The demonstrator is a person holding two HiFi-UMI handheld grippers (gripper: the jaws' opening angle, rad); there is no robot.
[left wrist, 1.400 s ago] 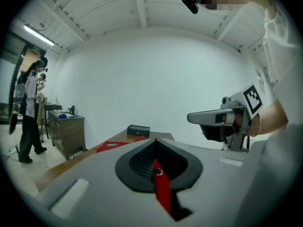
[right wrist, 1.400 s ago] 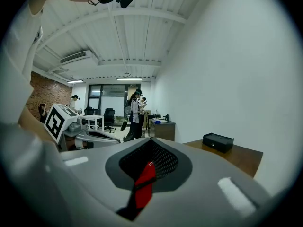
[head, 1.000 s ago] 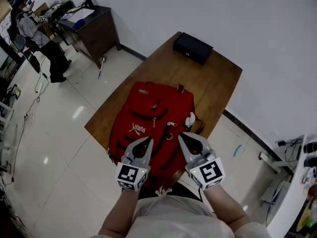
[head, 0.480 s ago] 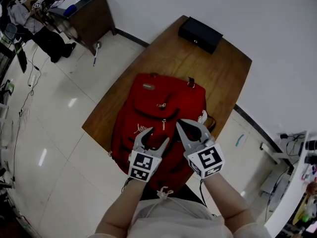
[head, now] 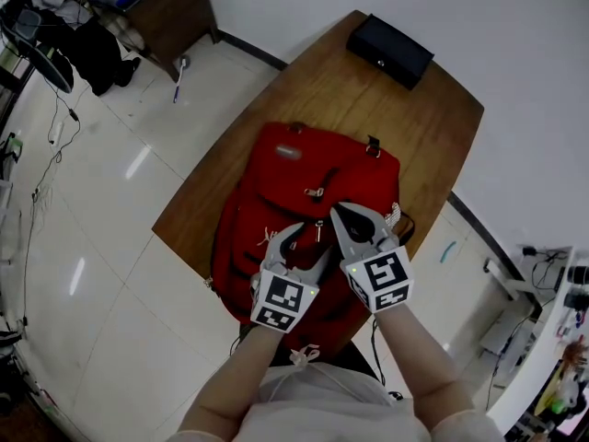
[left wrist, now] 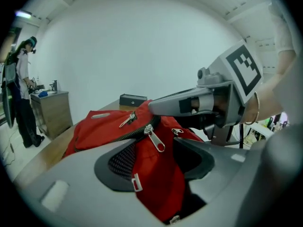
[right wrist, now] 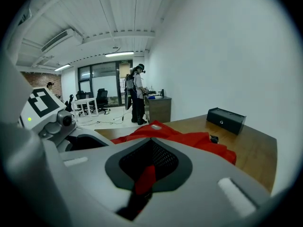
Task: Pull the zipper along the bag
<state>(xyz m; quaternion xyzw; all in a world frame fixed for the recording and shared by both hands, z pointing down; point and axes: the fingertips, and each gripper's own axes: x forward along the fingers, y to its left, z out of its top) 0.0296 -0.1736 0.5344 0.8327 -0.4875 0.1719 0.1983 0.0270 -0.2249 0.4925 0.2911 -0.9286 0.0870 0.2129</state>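
Note:
A red backpack [head: 276, 178] lies flat on the wooden table [head: 322, 90]. My left gripper [head: 311, 242] sits over its lower middle, jaws opening wide, and straddles a fold of red fabric [left wrist: 156, 174] without pressing on it. A silver zipper pull [left wrist: 156, 138] hangs just beyond the left gripper [left wrist: 156, 160]. Right beside it, my right gripper [head: 354, 215] is shut and its tip lies on the bag near that zipper. From the left gripper view, the right gripper [left wrist: 158, 106] reaches in from the right. Through the closed right gripper [right wrist: 151, 145] only red fabric shows, so whether it pinches any is unclear.
A black box [head: 389, 49] stands at the table's far end. The bag's near end overhangs the table's near edge by my body. A dark desk [head: 161, 7] and a standing person [right wrist: 137, 93] are off to the left across the tiled floor.
The left gripper's jaws have gone from shut to wide open, and it has moved forward over the bag. The right gripper has stayed shut and edged forward beside it.

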